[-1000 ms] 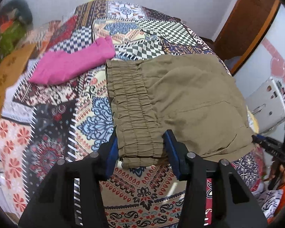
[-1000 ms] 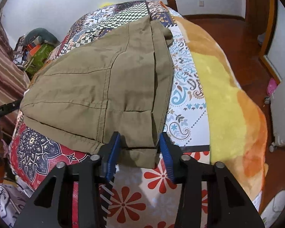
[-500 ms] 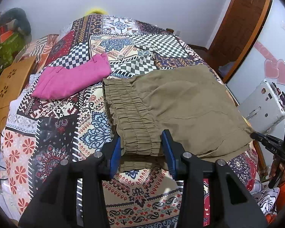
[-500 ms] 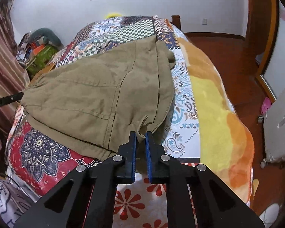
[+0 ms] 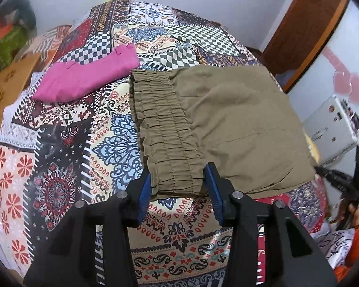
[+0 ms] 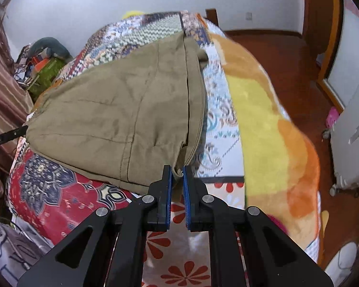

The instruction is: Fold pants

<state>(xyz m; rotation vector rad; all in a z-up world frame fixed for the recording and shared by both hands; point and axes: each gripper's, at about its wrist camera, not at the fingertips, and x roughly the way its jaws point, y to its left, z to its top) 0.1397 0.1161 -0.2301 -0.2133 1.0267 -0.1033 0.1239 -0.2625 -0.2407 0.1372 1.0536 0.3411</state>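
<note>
While the olive pants (image 5: 227, 119) lie on the patterned bed (image 5: 88, 148), already doubled into a short, squarish bundle, both tongs sit at the near edge. Left tongs (image 5: 178, 187) stand wide, blue pads either side of the near corner of the gathered elastic waistband (image 5: 165, 129); whether the pads touch cloth, cannot tell, but nothing is pinched. Right tongs (image 6: 177, 175) are narrowed nearly shut, pinching the near right corner of the pants, where layered hems hang in a small tuck.

Progress, as judged: at least one fold appears done, since several layers show stacked along the right edge in the right wrist view. Bundle is still broad, waistband at left, folded legs at right. Likely left: one more fold, and a smoothing of the top panel, which shows light creases.

Pink garment (image 5: 83, 79) lies folded at far left, well apart from the pants, seemingly finished. Near edge of the pants overhangs nothing; it rests on the bedspread.
</note>
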